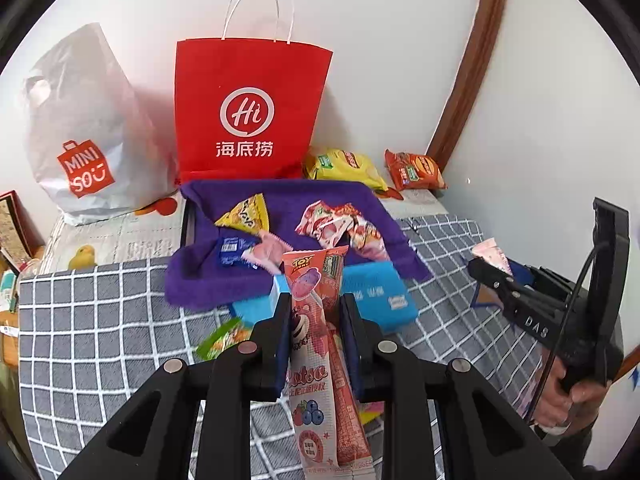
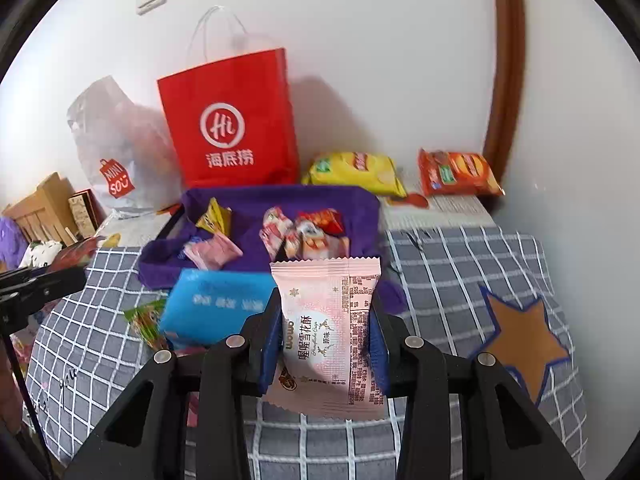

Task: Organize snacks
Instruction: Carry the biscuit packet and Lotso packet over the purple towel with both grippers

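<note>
At lower centre of its view the left gripper pinches a long pink Toy Story Lotso lollipop packet. The right gripper clamps a pale pink "wowo" snowflake-crisp packet. Above both lies a purple cloth strewn with small sweets, and behind it stand a red "Hi" bag and a white Miniso bag at upper left.

Readable print on bags and wrappers

Red paper bag – "Hi 海底捞"; white plastic bag – "MINISO"; pink wrapper – "喔喔雪花酥"; long packet – "TOY STORY".
</note>
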